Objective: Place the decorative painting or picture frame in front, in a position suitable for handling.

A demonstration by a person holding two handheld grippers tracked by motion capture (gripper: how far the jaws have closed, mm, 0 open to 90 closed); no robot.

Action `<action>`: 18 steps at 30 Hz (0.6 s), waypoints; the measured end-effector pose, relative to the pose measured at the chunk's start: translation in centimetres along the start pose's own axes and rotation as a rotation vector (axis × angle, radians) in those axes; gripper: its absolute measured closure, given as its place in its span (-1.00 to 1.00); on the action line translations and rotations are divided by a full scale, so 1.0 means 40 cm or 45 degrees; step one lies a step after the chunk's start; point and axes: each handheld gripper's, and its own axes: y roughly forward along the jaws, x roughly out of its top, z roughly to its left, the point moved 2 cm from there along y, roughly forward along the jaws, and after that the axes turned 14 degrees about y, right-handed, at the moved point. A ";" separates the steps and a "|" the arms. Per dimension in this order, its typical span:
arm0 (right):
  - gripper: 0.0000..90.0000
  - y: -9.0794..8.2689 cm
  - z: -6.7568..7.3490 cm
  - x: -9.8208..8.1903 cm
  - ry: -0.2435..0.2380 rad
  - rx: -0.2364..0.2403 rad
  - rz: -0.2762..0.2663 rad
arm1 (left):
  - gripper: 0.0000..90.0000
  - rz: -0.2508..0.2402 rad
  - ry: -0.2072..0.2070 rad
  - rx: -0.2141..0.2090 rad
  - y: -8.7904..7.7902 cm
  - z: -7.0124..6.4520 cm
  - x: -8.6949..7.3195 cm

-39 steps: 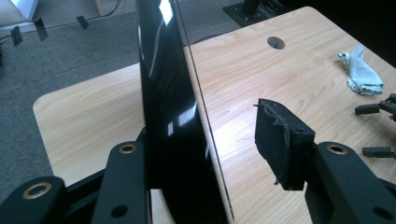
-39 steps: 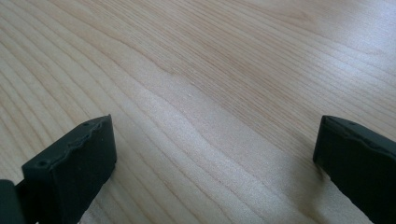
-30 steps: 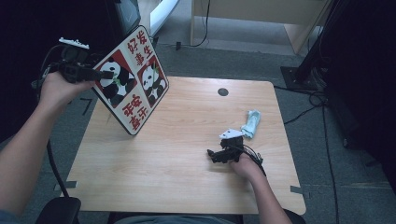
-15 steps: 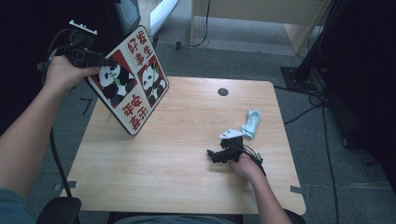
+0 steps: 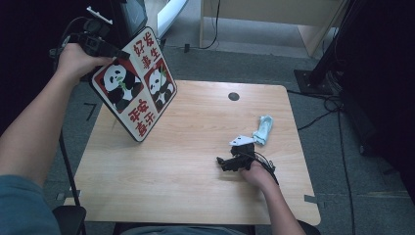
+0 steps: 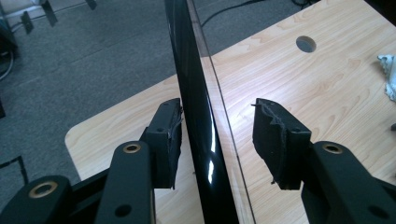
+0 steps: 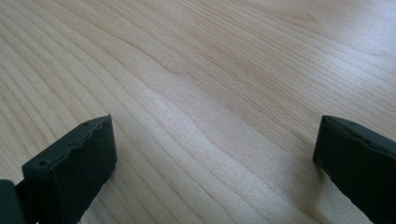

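Item: glossy square panda-print board, red and white with a black edge, tilted above the wooden table, far-left corner; step: lifting. Left gripper straddles its edge, jaws just closing, one pad touching, other apart. Right gripper wide open, empty, resting. Next: clamp firmly

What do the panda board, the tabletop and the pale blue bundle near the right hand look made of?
Panda board: rigid, likely plastic or acrylic; in the left gripper view its black edge shines with highlights. Tabletop: light wood or wood-look laminate with matte grain lines. Pale blue bundle: soft and crumpled, probably cloth or tissue; too small to tell.
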 end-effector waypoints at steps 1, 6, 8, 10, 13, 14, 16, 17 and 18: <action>-1.00 0.000 0.000 0.000 0.000 0.000 0.000 | 0.18 0.005 0.009 -0.001 0.005 0.003 0.004; -1.00 -0.001 0.000 -0.001 -0.003 0.000 0.001 | 0.18 0.046 0.036 -0.009 0.026 0.016 0.019; -1.00 -0.001 0.000 -0.001 -0.003 0.001 0.001 | 0.19 0.054 0.026 -0.010 0.032 0.021 0.024; -1.00 -0.001 0.000 -0.001 -0.002 0.000 0.001 | 0.20 0.064 0.026 -0.016 0.039 0.025 0.027; -1.00 -0.001 0.000 -0.001 -0.002 0.000 0.002 | 0.22 0.089 0.023 -0.023 0.053 0.030 0.028; -1.00 0.000 0.001 -0.001 0.001 0.000 0.000 | 0.23 0.097 0.027 -0.030 0.057 0.031 0.028; -1.00 -0.001 0.001 -0.001 -0.001 0.000 0.003 | 0.27 0.110 0.030 -0.048 0.065 0.033 0.027; -1.00 -0.001 0.001 -0.001 0.000 -0.001 0.002 | 0.28 0.123 0.031 -0.051 0.068 0.035 0.026; -1.00 -0.001 0.001 -0.001 0.000 -0.001 0.002 | 0.31 0.127 0.031 -0.060 0.071 0.037 0.026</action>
